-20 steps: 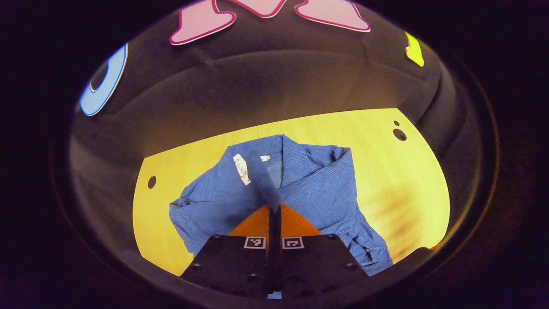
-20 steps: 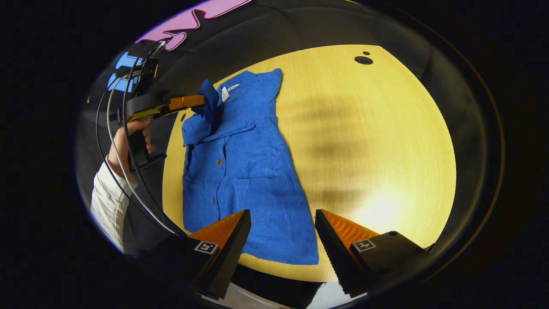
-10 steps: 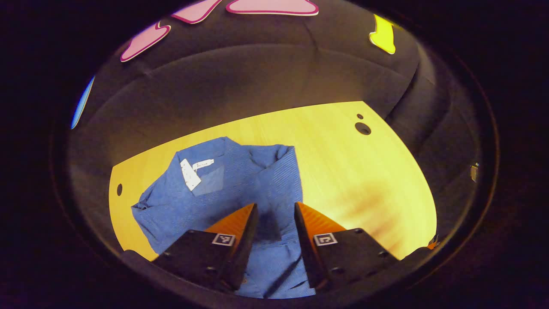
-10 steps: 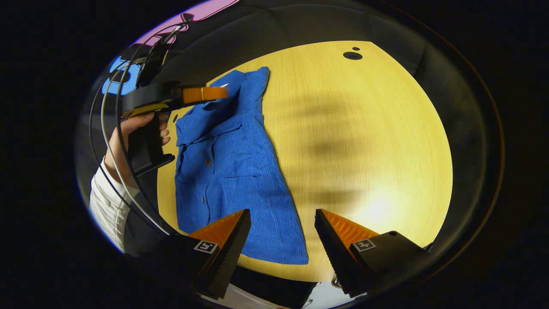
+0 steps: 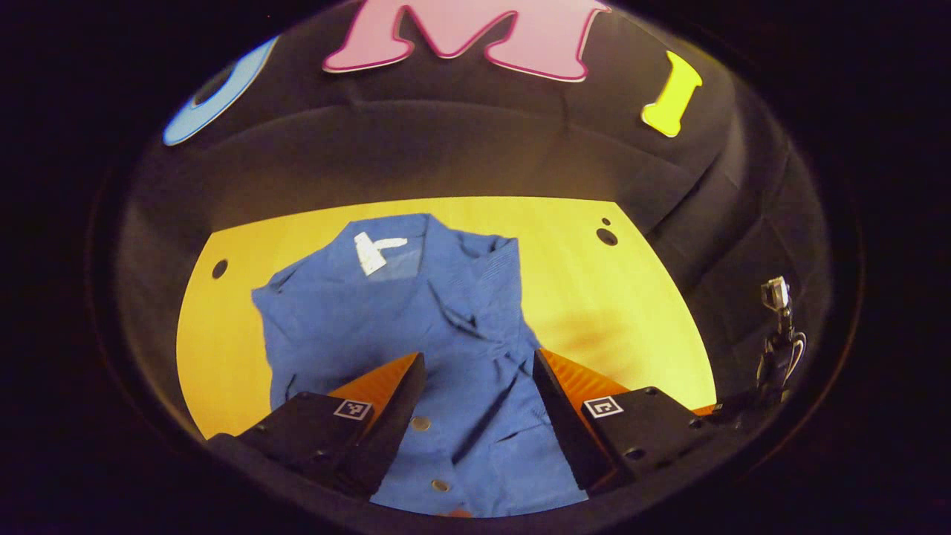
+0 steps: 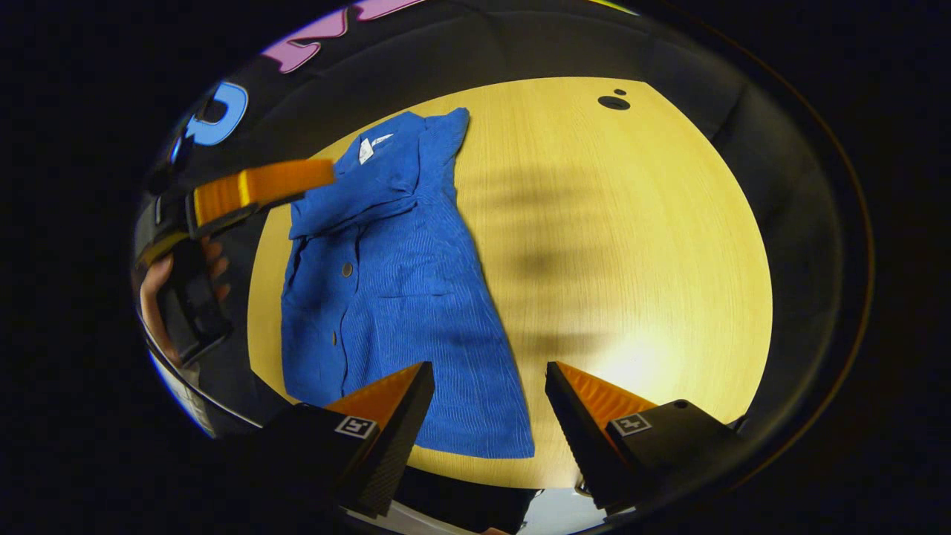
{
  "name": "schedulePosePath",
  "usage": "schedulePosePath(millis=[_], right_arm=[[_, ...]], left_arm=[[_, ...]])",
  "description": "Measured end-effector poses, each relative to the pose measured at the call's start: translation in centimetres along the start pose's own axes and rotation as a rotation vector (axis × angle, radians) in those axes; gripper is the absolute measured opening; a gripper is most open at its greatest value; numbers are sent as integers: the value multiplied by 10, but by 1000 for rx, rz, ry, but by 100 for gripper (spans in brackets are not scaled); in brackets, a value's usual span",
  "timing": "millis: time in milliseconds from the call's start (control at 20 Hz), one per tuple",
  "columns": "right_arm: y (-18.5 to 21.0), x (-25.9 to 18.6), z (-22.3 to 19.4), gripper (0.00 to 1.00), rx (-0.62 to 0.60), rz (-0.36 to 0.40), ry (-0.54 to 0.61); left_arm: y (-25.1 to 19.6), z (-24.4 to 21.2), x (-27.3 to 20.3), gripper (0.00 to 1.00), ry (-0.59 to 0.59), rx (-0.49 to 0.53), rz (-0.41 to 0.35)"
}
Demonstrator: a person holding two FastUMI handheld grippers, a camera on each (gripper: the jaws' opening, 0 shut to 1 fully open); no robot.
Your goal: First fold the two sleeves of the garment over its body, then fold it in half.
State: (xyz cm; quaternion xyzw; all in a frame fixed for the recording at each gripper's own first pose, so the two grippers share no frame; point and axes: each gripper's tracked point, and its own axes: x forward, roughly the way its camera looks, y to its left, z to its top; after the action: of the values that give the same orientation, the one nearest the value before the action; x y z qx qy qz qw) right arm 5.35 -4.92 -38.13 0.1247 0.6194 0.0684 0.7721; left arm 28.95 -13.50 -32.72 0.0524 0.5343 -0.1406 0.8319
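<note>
Wooden table point(image 6: 631, 245) | blue shirt point(image 6: 394, 282) lies flat, sleeves folded in | left gripper point(image 5: 472, 371) above it, fingers apart | right gripper point(image 6: 483, 379) near hem, fingers apart

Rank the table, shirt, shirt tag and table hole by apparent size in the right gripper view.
1. Table
2. Shirt
3. Table hole and tag: both look tiny and about alike, so no ranking between them.
</note>
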Motion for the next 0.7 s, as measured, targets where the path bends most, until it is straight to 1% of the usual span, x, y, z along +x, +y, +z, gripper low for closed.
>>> schedulePosePath(millis=[50, 100, 200, 250, 300, 400, 450, 500, 600, 650, 700], right_arm=[[1, 0, -5, 98, -30, -30, -4], [3, 0, -10, 98, -55, -49, -8], [11, 4, -23, 98, -70, -63, 3], [15, 5, -31, 99, -67, -64, 20], [18, 7, -37, 99, -62, -69, 28], [18, 15, -50, 99, -69, -98, 57], [20, 19, -56, 99, -73, -106, 70], [23, 24, -62, 99, -80, -110, 85], [25, 31, -76, 99, -96, -126, 126], [24, 35, -80, 99, -91, -133, 137], [26, 36, -86, 100, -84, -137, 146]], left_arm=[[23, -28, -12, 86, 29, -28, 11], [49, -56, -23, 86, 59, -51, 42], [103, -118, -45, 86, 135, -90, 122], [124, -150, -55, 86, 177, -121, 138], [141, -178, -63, 83, 223, -163, 134], [174, -229, -75, 83, 307, -247, 147], [187, -248, -77, 83, 335, -282, 154], [192, -261, -76, 84, 356, -312, 137], [187, -280, -70, 83, 406, -355, 90], [190, -288, -67, 83, 421, -346, 85], [193, -292, -66, 85, 434, -323, 102]])
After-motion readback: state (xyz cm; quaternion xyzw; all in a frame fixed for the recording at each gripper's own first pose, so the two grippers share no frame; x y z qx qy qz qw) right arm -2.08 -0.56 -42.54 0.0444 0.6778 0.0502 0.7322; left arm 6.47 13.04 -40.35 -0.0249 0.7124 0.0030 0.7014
